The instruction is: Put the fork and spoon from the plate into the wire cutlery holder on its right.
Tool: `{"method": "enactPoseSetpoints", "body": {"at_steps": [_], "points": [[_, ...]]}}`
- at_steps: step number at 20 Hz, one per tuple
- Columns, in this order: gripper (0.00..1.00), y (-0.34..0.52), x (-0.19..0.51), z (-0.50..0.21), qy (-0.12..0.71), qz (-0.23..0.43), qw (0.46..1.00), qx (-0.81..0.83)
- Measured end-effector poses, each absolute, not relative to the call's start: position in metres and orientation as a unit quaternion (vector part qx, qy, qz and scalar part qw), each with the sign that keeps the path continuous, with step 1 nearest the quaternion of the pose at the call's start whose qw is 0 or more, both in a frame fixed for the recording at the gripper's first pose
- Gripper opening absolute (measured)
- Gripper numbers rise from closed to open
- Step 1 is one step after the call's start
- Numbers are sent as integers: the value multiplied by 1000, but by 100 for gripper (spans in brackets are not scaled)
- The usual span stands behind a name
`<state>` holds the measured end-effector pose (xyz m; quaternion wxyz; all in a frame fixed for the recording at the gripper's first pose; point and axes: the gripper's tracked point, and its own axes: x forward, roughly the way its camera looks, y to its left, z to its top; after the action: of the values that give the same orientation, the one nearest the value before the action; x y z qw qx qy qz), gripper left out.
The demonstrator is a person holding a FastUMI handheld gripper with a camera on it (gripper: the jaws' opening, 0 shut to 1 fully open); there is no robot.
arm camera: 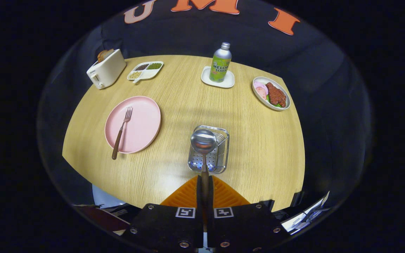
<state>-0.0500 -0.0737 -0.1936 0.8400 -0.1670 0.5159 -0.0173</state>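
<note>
Jaws clenched on spoon (204,142) handle; bowl apparently above wire cutlery holder (223,154). Fork (122,131) on pink plate (142,121).

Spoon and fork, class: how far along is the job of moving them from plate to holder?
Nothing sits in the wire cutlery holder yet. In hand: the gripper is shut on the spoon, held over the holder. Left: the fork lies on the pink plate.
</note>
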Motion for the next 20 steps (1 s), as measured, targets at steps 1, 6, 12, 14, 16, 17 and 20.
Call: {"method": "enactPoseSetpoints", "body": {"at_steps": [1,6,12,14,16,17,20], "points": [[5,-75,-48,-194,522,-15,835,-171],[5,-77,-44,-203,560,5,809,-179],[5,-84,-33,-208,584,17,789,-188],[5,-86,-32,-210,598,22,777,-192],[5,-88,-33,-213,610,28,766,-202],[5,-88,-33,-214,617,31,759,-206],[5,-90,-31,-216,631,44,742,-223]]}}
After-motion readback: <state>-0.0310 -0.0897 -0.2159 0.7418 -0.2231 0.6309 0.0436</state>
